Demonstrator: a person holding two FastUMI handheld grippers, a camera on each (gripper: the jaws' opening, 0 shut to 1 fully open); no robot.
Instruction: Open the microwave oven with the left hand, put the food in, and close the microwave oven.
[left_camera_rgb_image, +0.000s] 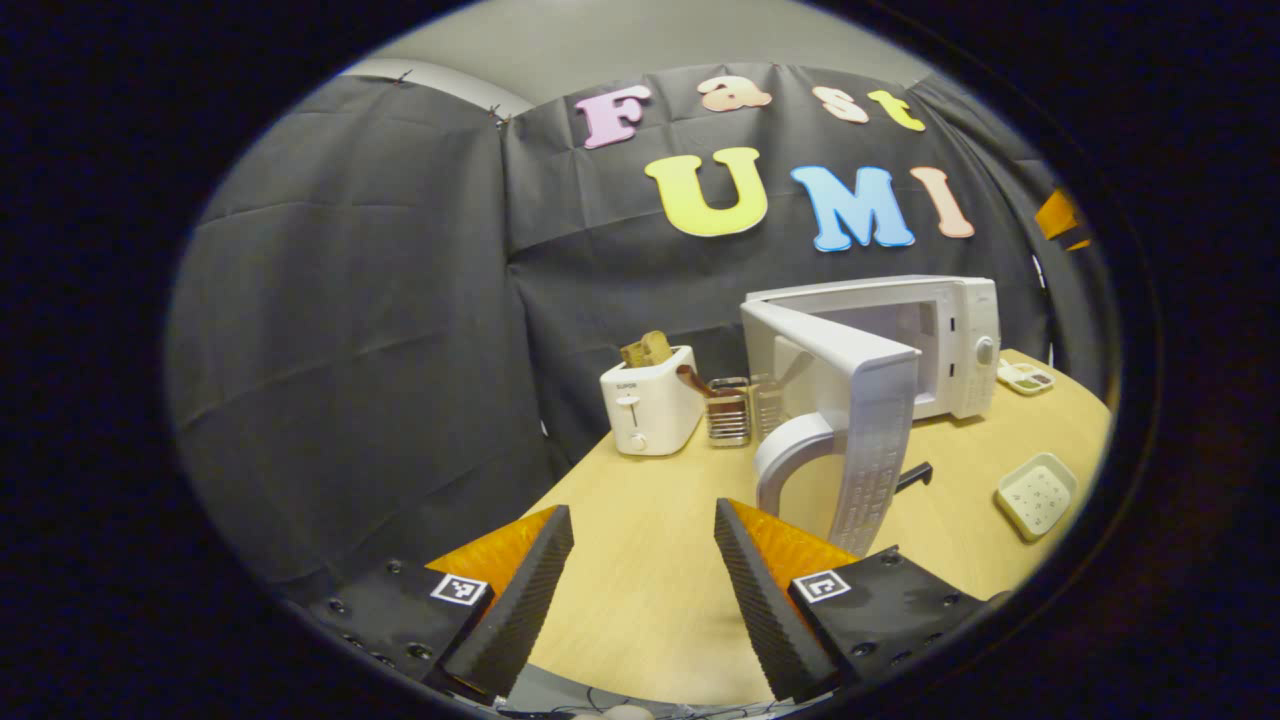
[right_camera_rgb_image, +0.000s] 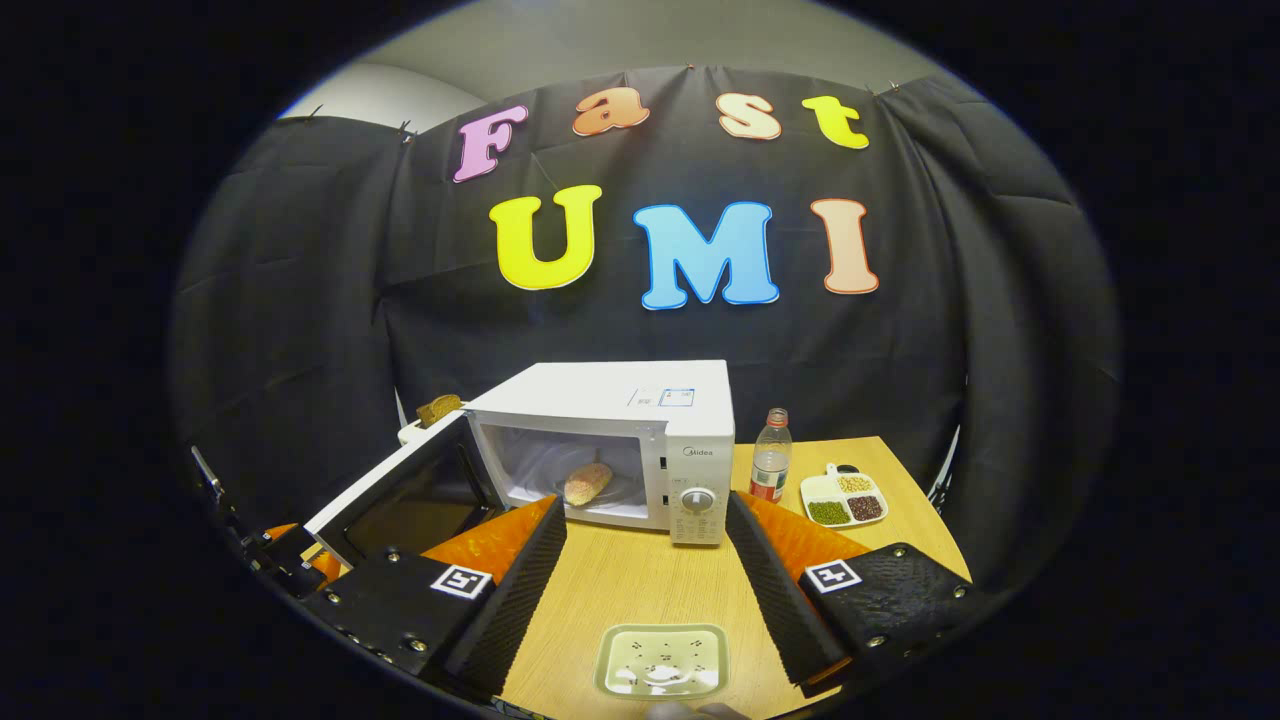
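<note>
1. Inside, the oval brown bread (right_camera_rgb_image: 588, 483) lay on the glossy white microwave (right_camera_rgb_image: 640, 440) floor, its long axis running left-right.
2. Its door (left_camera_rgb_image: 850, 420), with a curved handle, stood swung wide.
3. Left gripper (left_camera_rgb_image: 640, 570), ribbed black pads on orange fingers, gaped empty.
4. Right gripper (right_camera_rgb_image: 645, 570) likewise gaped empty above a square tray (right_camera_rgb_image: 662, 660) on the wooden table (right_camera_rgb_image: 640, 590).
</note>
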